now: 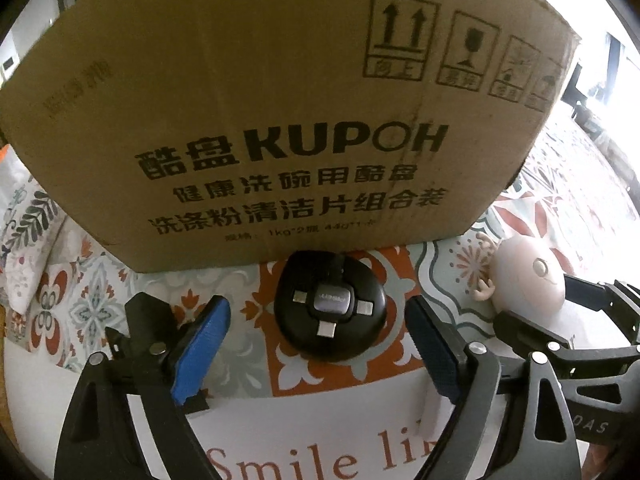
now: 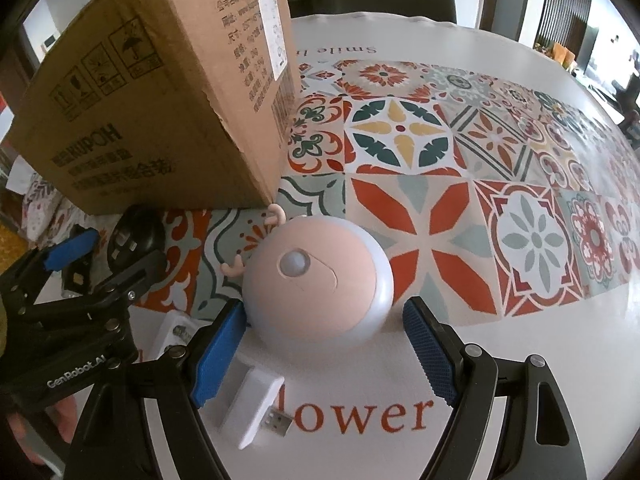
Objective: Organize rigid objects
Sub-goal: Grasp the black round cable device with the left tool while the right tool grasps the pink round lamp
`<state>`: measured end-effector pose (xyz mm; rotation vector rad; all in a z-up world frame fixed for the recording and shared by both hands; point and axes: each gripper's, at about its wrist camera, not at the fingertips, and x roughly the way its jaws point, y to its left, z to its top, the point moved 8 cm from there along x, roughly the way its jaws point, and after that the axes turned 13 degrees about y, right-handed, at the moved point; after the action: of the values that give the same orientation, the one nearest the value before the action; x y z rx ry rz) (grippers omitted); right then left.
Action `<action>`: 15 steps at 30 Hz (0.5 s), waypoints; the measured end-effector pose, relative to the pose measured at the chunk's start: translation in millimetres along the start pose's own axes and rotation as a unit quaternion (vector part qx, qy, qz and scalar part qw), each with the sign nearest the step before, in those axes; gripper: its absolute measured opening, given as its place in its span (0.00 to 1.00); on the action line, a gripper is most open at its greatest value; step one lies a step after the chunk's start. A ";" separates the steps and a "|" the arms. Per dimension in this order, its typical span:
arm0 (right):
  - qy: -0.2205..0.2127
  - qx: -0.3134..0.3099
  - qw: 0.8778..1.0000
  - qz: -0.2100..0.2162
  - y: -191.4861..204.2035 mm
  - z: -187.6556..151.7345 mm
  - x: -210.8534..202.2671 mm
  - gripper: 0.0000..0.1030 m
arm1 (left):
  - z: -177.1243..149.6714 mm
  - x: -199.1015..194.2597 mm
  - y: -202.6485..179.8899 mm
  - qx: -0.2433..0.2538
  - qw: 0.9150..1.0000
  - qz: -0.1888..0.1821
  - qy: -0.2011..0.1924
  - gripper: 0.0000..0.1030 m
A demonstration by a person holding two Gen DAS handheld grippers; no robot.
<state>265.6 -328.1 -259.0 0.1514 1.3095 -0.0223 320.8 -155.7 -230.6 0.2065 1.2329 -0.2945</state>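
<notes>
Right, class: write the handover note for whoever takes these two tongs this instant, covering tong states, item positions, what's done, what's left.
Left tongs: open, empty, straddling the black round adapter puck in front of the brown cardboard box.
Right tongs: open, empty, around the pink round deer-antlered night light.
White USB plug-in block: lying loose on the patterned tablecloth, beside the right tongs' left finger.
Done: nothing grasped.
Left: probably close on each item, then put them away.

We see a brown cardboard box [image 1: 280, 100] printed black, a pink-and-white round toy [image 2: 320, 280], and an orange, green, grey tiled tablecloth [image 2: 480, 200].
</notes>
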 end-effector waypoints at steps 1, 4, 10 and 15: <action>-0.002 0.000 1.000 -0.001 0.2 1.9 0.9 0.79 | 0.7 2.7 2.6 -0.001 1.000 -0.002 0.001 0.82; -0.009 -0.002 1.000 -0.002 0.5 7.1 2.4 0.79 | 2.9 9.8 3.0 -0.001 1.000 -0.006 0.004 0.74; -0.020 0.001 1.000 0.004 1.2 11.5 3.7 0.73 | 4.6 18.6 -1.9 0.007 1.000 -0.008 0.000 0.57; -0.027 0.008 1.000 -0.003 -2.2 9.7 1.7 0.73 | 7.0 19.8 -7.8 0.017 1.000 -0.006 -0.005 0.53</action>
<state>275.2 -331.4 -258.5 0.1595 1.2558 -0.0428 330.5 -167.4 -247.0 0.2272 1.2207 -0.3257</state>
